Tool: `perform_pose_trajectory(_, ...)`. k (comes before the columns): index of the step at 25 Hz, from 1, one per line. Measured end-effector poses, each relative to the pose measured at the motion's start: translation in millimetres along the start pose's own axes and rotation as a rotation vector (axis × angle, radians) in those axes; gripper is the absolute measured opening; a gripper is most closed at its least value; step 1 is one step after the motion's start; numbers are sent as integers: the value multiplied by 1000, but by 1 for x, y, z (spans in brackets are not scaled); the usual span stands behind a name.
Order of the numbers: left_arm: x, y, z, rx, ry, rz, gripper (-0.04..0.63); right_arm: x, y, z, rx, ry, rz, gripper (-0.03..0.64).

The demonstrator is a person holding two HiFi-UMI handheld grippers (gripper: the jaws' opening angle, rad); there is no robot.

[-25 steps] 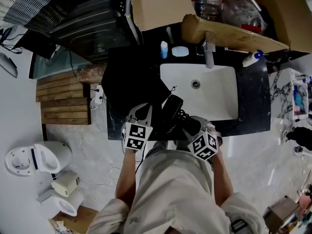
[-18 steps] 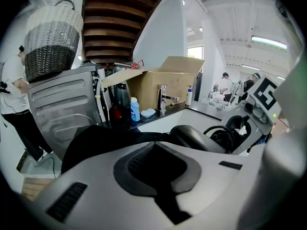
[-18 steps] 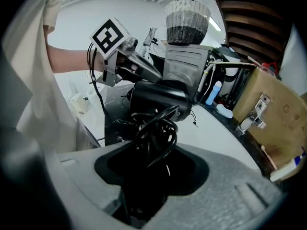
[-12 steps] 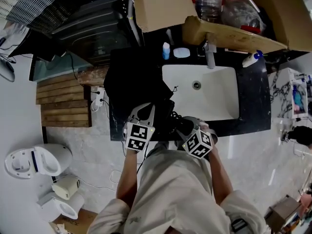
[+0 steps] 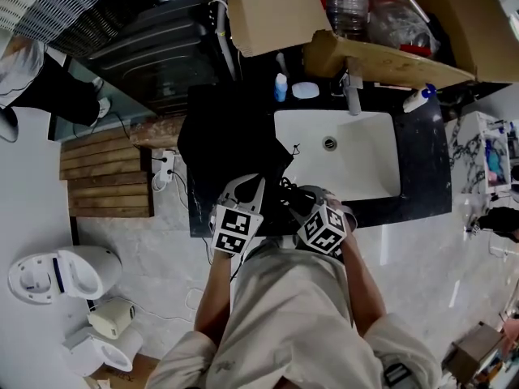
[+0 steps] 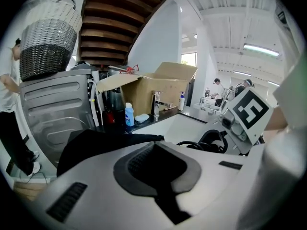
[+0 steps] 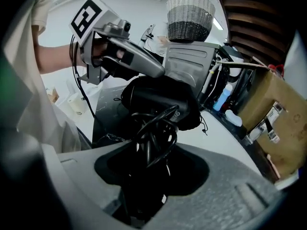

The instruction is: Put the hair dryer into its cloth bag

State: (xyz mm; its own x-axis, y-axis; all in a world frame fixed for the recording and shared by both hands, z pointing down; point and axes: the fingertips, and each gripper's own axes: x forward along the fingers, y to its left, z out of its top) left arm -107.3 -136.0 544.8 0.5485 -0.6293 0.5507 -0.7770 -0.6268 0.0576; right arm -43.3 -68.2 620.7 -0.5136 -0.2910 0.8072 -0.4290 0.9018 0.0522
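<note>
The person reaches both bare arms down and forward, the left arm (image 5: 212,294) and the right arm (image 5: 361,290), and each hand holds a gripper close in front of the belly. The left gripper (image 5: 247,186) points forward and a bit down, and its jaws are squeezed tight together. The right gripper (image 5: 296,203) sits just beside it and tips down more steeply, with its jaws nearly closed and pinching the hair dryer (image 7: 163,97) by its wound-up cord.
</note>
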Motion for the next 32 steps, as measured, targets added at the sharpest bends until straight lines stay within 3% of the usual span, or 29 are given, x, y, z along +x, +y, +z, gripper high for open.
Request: perform_pose_trajectory(32, -8, -15, -17, -46, -35, -59, 6, 58, -23, 66, 8, -43, -91, 193)
